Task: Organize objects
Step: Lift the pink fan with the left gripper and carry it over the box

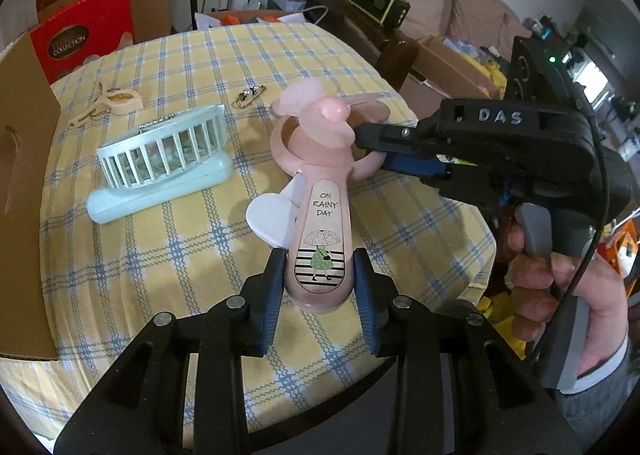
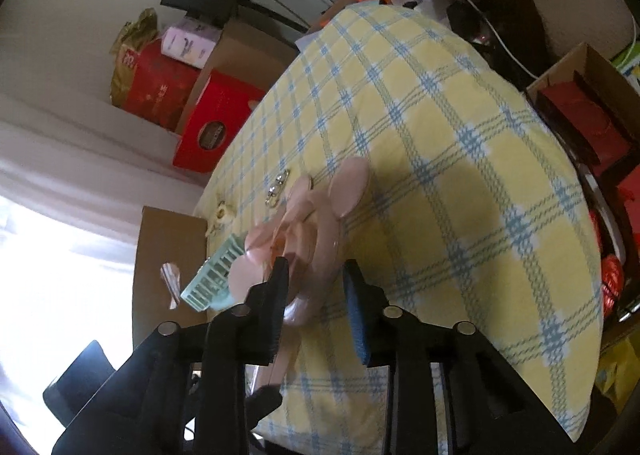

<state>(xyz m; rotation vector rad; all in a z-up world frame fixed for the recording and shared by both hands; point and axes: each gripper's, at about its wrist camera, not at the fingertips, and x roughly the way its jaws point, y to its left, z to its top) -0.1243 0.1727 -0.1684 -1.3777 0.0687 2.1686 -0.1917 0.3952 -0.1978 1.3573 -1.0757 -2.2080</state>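
Pink fan [image 1: 316, 191] held over the desk [image 1: 192, 67], near its right edge.
Our left tool [image 1: 318, 275] clamps the stiff handle; our right tool [image 1: 370, 145] pinches the head ring, avoiding the soft, fragile blades.

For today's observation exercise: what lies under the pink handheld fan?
Under the pink fan, a white rounded card pokes out beside its handle, over the checked tablecloth. The fan's handle hides the rest of the card and whatever else sits beneath.
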